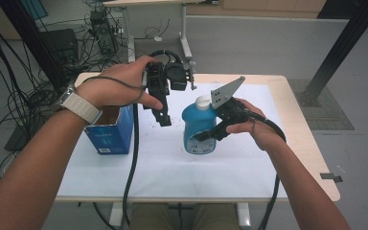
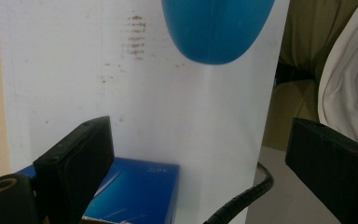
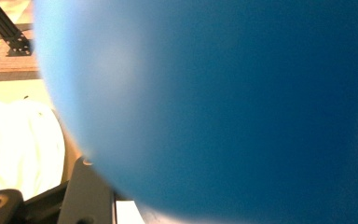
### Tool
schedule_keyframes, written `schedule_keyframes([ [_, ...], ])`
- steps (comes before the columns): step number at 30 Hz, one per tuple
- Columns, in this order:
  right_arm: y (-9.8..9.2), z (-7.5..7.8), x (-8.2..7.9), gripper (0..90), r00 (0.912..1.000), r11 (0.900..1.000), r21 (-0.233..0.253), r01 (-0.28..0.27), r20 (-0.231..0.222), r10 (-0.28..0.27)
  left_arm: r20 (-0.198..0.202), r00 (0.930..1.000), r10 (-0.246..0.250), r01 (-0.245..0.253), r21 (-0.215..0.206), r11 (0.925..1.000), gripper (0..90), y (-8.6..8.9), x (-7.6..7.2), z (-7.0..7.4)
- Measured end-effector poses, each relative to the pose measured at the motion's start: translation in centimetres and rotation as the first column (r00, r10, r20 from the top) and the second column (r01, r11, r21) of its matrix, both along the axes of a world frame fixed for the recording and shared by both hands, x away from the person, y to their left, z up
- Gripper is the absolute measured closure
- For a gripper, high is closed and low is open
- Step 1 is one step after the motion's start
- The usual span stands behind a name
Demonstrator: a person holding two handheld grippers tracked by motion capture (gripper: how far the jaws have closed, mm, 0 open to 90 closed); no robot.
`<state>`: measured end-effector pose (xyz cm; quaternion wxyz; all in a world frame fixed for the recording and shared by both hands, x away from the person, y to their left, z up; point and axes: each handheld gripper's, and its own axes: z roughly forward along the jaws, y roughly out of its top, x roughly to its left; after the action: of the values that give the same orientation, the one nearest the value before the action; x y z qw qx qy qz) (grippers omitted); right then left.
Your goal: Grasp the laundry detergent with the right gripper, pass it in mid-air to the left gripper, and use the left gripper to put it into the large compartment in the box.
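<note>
Clamping the blue bottle (image 1: 199,129) mid-table: right gripper (image 1: 211,134), seemingly pinching its side, close view blurred | left gripper (image 1: 163,117) raised just left of it, jaws spread, nothing between | open blue box (image 1: 110,136) stands farther left on the white mat (image 1: 172,172)

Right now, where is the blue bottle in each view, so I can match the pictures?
High view: the blue bottle stands right of centre on the white sheet, the right tongs at its side.
Left gripper view: its rounded blue body hangs from the top edge, centre-right.
Right gripper view: blurred blue covers most of the picture, very close.
Shared landmark: the white sheet, seen in all three.
</note>
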<state>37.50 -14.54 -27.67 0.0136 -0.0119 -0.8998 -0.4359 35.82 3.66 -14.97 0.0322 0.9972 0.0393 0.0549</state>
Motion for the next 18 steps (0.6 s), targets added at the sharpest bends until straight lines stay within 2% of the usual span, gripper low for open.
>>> schedule_keyframes([
  [2,0.2,0.0,0.0,43.5,1.0,1.0,0.0,-0.003,0.009,0.003,0.001,1.0,-0.005,0.005,-0.002,1.0,8.2,-0.2,0.0,0.0],
  [3,0.4,-0.1,0.0,43.5,1.0,1.0,-0.004,-0.002,-0.005,0.002,0.0,1.0,-0.006,0.006,-0.003,1.0,8.2,-0.4,0.0,0.1],
  [7,1.0,-0.2,0.0,43.5,1.0,1.0,-0.013,-0.003,-0.006,0.003,-0.003,0.9998,-0.018,0.018,0.0,0.9998,8.0,-0.8,0.1,0.2],
  [18,2.3,-0.3,0.3,43.5,0.9998,1.0,-0.019,-0.015,-0.01,0.014,-0.006,0.9998,-0.017,0.017,-0.006,0.9998,7.4,-1.1,0.1,0.2],
])
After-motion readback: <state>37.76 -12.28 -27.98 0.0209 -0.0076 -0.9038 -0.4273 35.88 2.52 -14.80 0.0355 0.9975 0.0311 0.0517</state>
